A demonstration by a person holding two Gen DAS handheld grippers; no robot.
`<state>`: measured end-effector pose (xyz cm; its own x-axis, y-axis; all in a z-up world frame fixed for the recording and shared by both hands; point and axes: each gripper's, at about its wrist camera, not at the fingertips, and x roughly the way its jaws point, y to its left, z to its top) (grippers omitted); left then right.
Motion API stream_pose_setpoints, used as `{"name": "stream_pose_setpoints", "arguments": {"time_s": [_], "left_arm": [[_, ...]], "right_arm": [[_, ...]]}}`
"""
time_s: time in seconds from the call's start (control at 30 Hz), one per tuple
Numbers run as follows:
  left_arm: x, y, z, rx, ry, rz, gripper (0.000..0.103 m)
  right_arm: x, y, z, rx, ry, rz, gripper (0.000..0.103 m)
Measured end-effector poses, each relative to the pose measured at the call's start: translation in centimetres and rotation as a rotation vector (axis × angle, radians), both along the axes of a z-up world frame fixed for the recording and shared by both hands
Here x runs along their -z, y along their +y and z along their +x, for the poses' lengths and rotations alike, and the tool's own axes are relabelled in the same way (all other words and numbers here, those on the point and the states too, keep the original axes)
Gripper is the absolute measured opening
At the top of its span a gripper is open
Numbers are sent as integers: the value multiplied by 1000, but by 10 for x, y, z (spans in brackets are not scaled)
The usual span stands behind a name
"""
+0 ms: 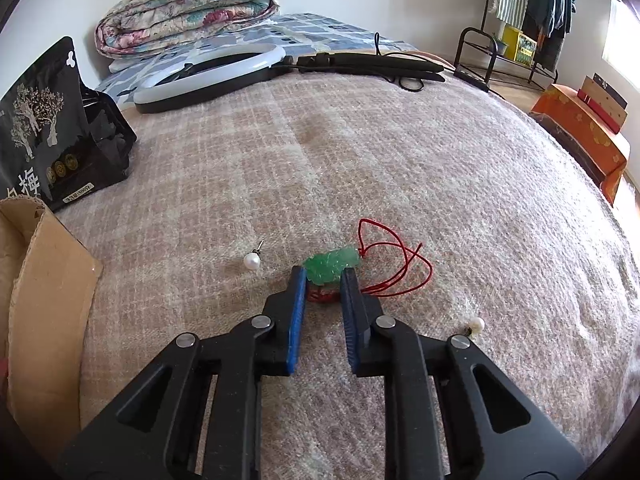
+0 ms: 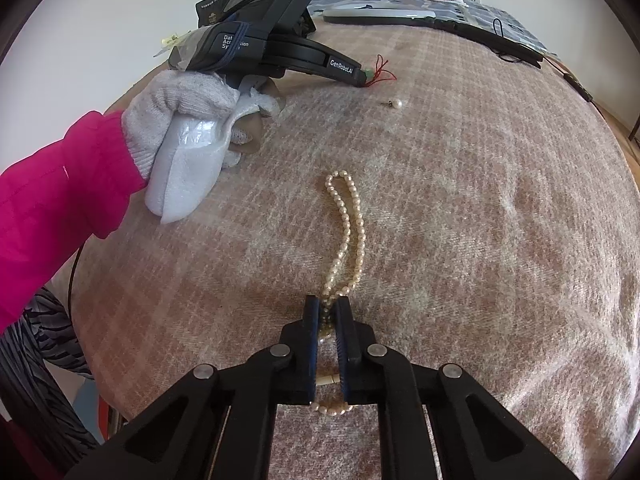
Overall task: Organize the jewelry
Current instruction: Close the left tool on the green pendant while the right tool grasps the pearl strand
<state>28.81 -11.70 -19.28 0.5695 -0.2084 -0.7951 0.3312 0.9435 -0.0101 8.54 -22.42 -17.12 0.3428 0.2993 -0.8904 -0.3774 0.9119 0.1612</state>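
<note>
In the left wrist view my left gripper [image 1: 323, 276] is shut on a green jade pendant [image 1: 330, 265] with a red cord [image 1: 394, 260] that trails on the blanket to the right. A pearl stud earring [image 1: 252, 260] lies to its left and another pearl earring [image 1: 476, 325] to its right. In the right wrist view my right gripper [image 2: 328, 308] is shut on a pearl necklace [image 2: 348, 232] that stretches away over the blanket. The left gripper's body [image 2: 280, 50], in a gloved hand, shows far off there, with one pearl earring [image 2: 396, 103] near it.
A cardboard box [image 1: 44, 304] stands at the left edge, a black printed bag [image 1: 52, 132] behind it. A ring light [image 1: 208, 76] and its black stand lie at the back, with folded quilts [image 1: 188, 8]. An orange-covered chest [image 1: 580, 136] and a clothes rack [image 1: 520, 20] stand to the right.
</note>
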Motion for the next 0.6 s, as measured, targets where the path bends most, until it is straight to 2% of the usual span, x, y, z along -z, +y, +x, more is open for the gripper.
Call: {"name": "stream_pose_setpoints", "arguments": {"time_s": [0.2, 0.27, 0.3, 0.33, 0.37, 0.6], "left_arm": [[-2, 1, -2, 7, -1, -1, 16], [-4, 1, -3, 13, 1, -3, 20], [-5, 1, -3, 15, -4, -4, 24], [-7, 0, -3, 12, -15, 5, 42], [-8, 0, -3, 11, -25, 6, 52], [-5, -11, 8, 5, -15, 42, 52]], "right_arm": [[-1, 1, 1, 1, 7, 14, 5], [-1, 0, 2, 2, 9, 18, 5], [0, 0, 2, 2, 9, 18, 5], [-1, 0, 2, 1, 9, 18, 5], [-1, -1, 2, 0, 10, 19, 5], [-1, -1, 2, -1, 12, 22, 5]]}}
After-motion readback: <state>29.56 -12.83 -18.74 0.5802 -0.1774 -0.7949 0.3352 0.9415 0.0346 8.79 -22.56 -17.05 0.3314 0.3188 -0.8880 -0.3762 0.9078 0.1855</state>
